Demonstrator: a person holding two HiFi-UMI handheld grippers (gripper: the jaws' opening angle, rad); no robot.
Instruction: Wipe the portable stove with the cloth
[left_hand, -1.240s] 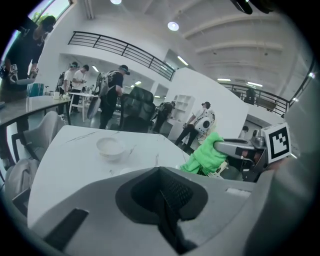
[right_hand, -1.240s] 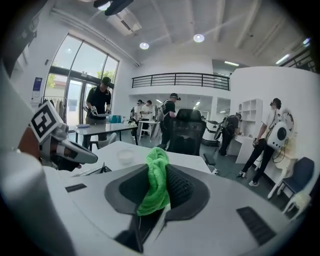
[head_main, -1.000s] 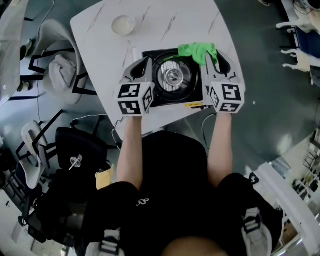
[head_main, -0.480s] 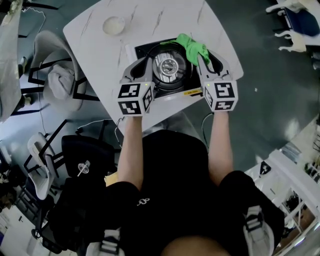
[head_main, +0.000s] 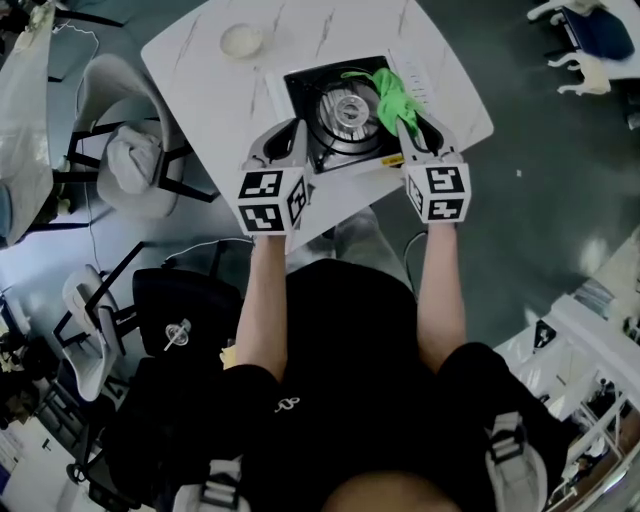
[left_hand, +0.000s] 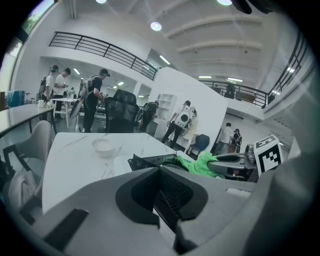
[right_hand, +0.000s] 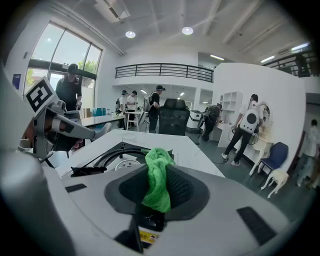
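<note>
Head view: the stove (head_main: 300, 90) sits on the table (head_main: 200, 70), square to the person. Over the last second the right gripper (head_main: 408, 125) has drawn back from the stove's far right corner toward its near right edge. It has dragged the cloth (head_main: 388, 92), which now trails over the right side of the burner (head_main: 350, 108). Its jaws pinch the cloth's near end; the right gripper view confirms this.

Judgement: one pull stroke along the right side is about done; the left side looks unwiped.

The left gripper (head_main: 293, 130) has its jaws pressed together and empty. It is at the stove's near left corner; contact uncertain.

A chair (head_main: 130, 150) stands left of the table, well apart. The bowl (head_main: 241, 40) sits beyond the stove, out of the path.

Risk: the burner's raised supports may snag the cloth.
</note>
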